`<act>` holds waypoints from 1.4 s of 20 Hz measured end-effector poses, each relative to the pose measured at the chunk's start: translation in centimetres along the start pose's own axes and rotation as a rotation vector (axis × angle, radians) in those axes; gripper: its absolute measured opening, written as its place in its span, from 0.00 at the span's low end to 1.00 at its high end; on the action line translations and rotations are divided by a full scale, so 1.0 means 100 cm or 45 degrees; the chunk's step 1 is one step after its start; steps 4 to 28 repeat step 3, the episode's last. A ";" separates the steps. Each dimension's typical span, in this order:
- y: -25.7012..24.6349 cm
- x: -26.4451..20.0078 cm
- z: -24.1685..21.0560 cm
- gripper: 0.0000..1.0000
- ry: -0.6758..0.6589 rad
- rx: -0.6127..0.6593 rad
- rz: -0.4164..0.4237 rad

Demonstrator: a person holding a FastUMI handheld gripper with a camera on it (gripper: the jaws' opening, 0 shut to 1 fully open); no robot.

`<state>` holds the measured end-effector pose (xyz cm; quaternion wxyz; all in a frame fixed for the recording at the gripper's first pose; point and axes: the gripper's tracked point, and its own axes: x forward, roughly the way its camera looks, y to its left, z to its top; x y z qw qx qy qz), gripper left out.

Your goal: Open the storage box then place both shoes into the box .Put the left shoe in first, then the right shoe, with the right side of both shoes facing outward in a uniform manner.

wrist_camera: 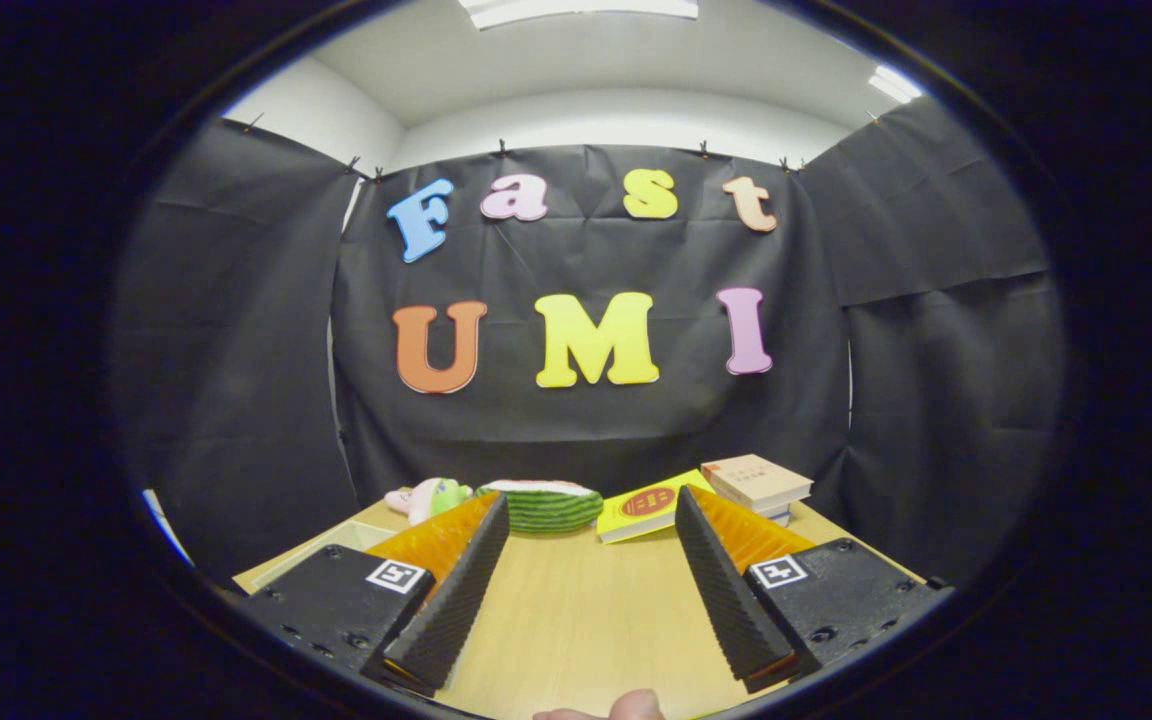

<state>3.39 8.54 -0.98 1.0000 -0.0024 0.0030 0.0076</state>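
Observation:
My gripper (591, 510) is held level above a light wooden table (576, 610), its two black ribbed fingers (456, 590) spread wide with nothing between them. Bare tabletop lies between the fingers. A clear pale edge (331, 545), perhaps part of a box, peeks out to the left of the left finger; I cannot tell what it is. A fingertip of a person's hand (626, 708) shows below the fingers.
Beyond the fingers, along the table's far edge, lie a pink and green soft toy (428, 497), a green striped watermelon-slice plush (546, 505), a yellow book (648, 506) and a stack of books (758, 483). Black cloth walls close the booth behind and to both sides.

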 end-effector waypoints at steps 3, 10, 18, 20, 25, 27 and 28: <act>0.002 0.001 -0.002 1.00 0.015 0.007 0.012; 0.002 0.001 -0.002 1.00 0.015 0.007 0.012; 0.002 0.001 -0.002 1.00 0.015 0.007 0.012; 0.002 0.001 -0.002 1.00 0.015 0.007 0.012; 0.002 0.001 -0.002 1.00 0.015 0.007 0.012; 0.002 0.001 -0.002 1.00 0.015 0.007 0.012; 0.002 0.001 -0.002 1.00 0.015 0.007 0.012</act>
